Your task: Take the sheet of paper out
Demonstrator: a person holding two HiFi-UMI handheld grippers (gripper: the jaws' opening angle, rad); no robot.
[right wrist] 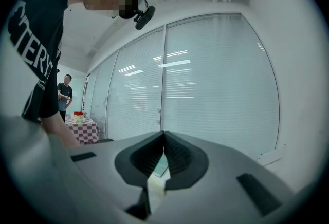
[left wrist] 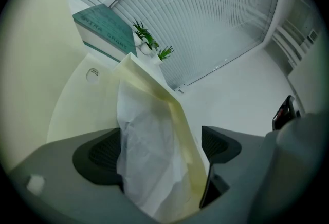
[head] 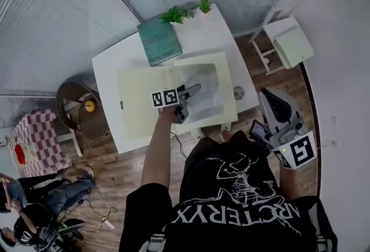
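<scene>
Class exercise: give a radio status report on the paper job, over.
Left gripper open, fingers astride white sheet and folder flap. Right gripper shut, empty, off the table. Sheet not yet out. Nothing blocking.

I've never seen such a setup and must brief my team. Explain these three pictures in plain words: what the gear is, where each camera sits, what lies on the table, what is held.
There is no robot here: a person holds a two-jaw tool in each hand. The head view comes from a camera on the person's head, looking down. The other two cameras ride on the tools and look along their jaws. On the white table lie an open cream folder, a white sheet of paper, a teal book and small potted plants. The left tool is over the folder, jaws apart, with the sheet and a folder flap between them. The right tool is off the table at the person's side, jaws together.
</scene>
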